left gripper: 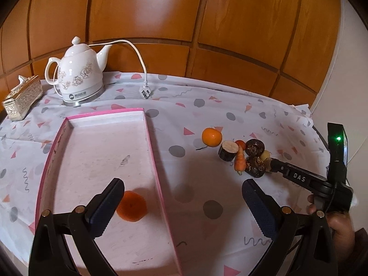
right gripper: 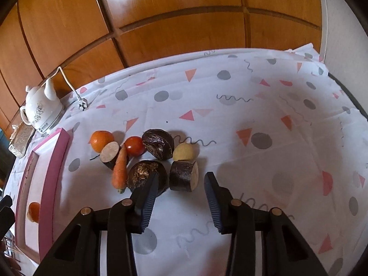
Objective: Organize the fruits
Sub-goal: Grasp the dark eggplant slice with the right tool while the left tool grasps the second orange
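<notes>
Your right gripper (right gripper: pixel 181 184) fingers sit partly open w/ nothing held, near the dark cut-faced chunk (right gripper: pixel 184 176); left gripper (left gripper: pixel 181 197) wide open, empty, over the orange (left gripper: pixel 132 205) in the pink tray (left gripper: pixel 154 151).

orange in tray: round orange fruit (left gripper: pixel 132 205) in the pink-rimmed white tray (left gripper: pixel 153 151), left side hidden behind the black left gripper (left gripper: pixel 182 203) finger, lower left of left-wrist view; blurred.
same orange, right-wrist view: (right gripper: pixel 34 211) partly behind tray wall (right gripper: pixel 54 172), far left edge.
tray: near end cut off by bottom edge, both views.
yellow fruit: small pale yellow round fruit (left gripper: pixel 265 155) mostly hidden behind dark pieces & the black right gripper (left gripper: pixel 274 164) tip, right of centre.
red tomato: small red round fruit (left gripper: pixel 240 143) only a sliver shows, left-wrist view.
dark round piece: brown-black, rough top (right gripper: pixel 147 176), lower part covered by right gripper finger.
kettle label: white ceramic kettle (left gripper: pixel 79 73) base print too small to read.
person's hand: (left gripper: pixel 340 227) cut off at lower right edge.
</notes>
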Available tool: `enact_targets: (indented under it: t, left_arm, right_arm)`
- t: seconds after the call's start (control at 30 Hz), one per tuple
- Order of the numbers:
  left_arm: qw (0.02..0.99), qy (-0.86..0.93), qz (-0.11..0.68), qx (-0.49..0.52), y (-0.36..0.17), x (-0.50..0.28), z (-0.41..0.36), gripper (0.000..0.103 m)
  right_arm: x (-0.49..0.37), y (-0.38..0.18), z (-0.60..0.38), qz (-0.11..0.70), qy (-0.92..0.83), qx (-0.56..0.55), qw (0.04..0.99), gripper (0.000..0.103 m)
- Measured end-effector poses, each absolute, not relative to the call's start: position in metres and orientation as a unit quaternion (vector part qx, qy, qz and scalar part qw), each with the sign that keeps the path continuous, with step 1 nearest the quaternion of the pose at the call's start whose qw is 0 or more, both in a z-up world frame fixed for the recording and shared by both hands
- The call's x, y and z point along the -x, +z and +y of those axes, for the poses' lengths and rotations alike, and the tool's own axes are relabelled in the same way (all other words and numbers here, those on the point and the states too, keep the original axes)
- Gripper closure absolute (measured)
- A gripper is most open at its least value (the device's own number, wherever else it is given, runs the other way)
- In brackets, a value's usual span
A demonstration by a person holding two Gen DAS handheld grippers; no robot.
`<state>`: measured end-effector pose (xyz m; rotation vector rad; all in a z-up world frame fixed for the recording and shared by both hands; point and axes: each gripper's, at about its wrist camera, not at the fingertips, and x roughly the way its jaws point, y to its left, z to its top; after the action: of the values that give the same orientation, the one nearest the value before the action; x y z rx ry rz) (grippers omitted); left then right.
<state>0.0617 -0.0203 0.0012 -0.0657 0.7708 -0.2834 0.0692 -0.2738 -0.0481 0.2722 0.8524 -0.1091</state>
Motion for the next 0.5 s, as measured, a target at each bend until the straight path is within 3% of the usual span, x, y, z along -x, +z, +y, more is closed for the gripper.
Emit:
enact_targets:
  t: [0.03,0.17,0.5]
  left_arm:
    - [0.916,-0.14,0.375,0.032,0.001,-0.063,-0.022,0.0]
    - [0.915,-0.143,0.377,0.019,0.004,-0.071,-0.033,0.0]
    - [0.904,-0.151,0.4,0.011,-0.002,-0.109,-0.056,0.0]
  right_arm:
    - [-0.071,-0.05,-0.275,0.414,-0.055,-0.132,0.899,0.069]
    - [-0.073,-0.055,-0.279,0.415,-0.049,-0.134,0.898,0.08]
    - [-0.068,-0.054,-0.287,0.413,-0.052,-0.119,0.901,0.08]
